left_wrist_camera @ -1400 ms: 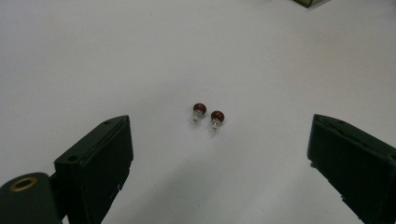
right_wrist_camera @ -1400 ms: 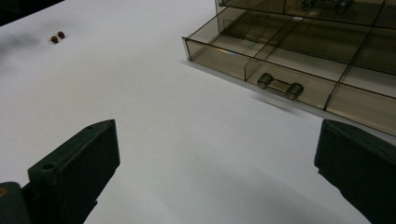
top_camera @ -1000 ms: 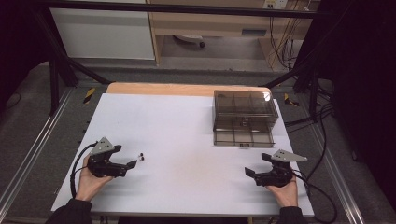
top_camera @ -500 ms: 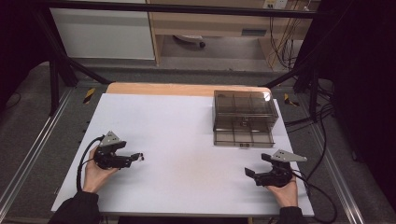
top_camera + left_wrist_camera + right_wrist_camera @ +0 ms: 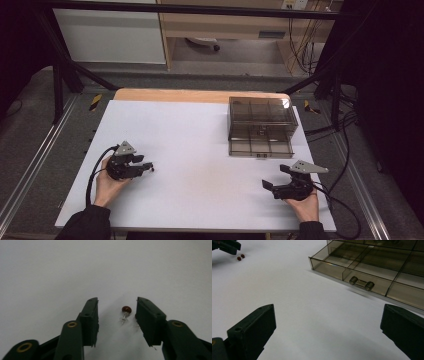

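- Left gripper [image 5: 116, 312]: we see its black jaws part-closed, having just been closing, with a small push pin [image 5: 125, 313] – brown round head, clear collar – lying on the white table [image 5: 200, 145] between them; the pads do not yet touch it.
- Right gripper [image 5: 328, 322]: jaws spread wide and holding nothing, resting near the table's front right.
- Smoky transparent plastic drawer box [image 5: 261, 125]: at the far right, its compartmented drawer [image 5: 372, 277] pulled out – well apart from the pin.

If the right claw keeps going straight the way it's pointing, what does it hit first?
Probably nothing nearby: bare white table lies ahead of the right claw. The clear drawer box looks off to one side, though depth is unclear.
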Tool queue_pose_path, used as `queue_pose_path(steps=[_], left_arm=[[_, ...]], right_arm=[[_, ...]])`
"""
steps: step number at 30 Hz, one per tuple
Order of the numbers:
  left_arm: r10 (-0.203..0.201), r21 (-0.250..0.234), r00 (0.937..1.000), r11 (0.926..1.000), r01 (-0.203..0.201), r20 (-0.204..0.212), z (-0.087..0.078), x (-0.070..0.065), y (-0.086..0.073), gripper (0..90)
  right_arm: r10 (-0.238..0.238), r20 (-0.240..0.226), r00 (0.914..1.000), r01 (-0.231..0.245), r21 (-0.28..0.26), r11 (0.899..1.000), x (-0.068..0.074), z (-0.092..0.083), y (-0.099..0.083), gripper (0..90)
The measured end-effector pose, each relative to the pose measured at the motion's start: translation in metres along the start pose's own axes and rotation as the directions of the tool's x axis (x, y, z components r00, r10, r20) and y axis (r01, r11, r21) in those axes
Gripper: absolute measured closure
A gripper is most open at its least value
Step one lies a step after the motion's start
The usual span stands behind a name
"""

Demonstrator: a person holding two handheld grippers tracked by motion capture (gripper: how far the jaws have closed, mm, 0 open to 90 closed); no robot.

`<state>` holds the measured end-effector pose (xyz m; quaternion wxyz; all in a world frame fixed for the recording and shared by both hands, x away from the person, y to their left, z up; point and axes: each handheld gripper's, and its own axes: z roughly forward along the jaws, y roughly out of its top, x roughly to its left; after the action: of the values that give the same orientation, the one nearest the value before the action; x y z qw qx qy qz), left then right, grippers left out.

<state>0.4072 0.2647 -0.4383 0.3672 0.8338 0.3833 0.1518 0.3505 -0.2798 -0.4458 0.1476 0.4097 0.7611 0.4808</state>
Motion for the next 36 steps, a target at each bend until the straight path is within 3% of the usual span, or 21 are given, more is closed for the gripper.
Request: queue_pose_path(steps=[8, 21, 31, 36], left_arm=[[-0.001, 0.019, 0.9995, 0.9998, 0.001, 0.031, 0.004, -0.001, 0.000, 64.8], [0.008, 0.044, 0.9993, 0.9990, -0.010, 0.037, 0.011, -0.002, -0.002, 80.0], [0.010, 0.043, 0.9994, 0.9990, -0.011, 0.032, 0.011, -0.003, -0.002, 82.1], [0.000, 0.016, 0.9996, 0.9999, -0.001, 0.027, 0.005, -0.003, 0.000, 82.2]], right_arm=[[0.005, -0.001, 1.0000, -0.005, 0.001, 1.000, 0.000, 0.000, 0.000, 0.6], [0.006, -0.001, 1.0000, -0.006, 0.002, 1.000, 0.000, -0.001, 0.000, 0.7], [0.005, -0.003, 1.0000, -0.005, 0.003, 1.000, 0.000, -0.001, 0.000, 0.7], [0.006, -0.003, 1.0000, -0.006, 0.001, 1.000, 0.000, -0.001, 0.000, 0.7]])
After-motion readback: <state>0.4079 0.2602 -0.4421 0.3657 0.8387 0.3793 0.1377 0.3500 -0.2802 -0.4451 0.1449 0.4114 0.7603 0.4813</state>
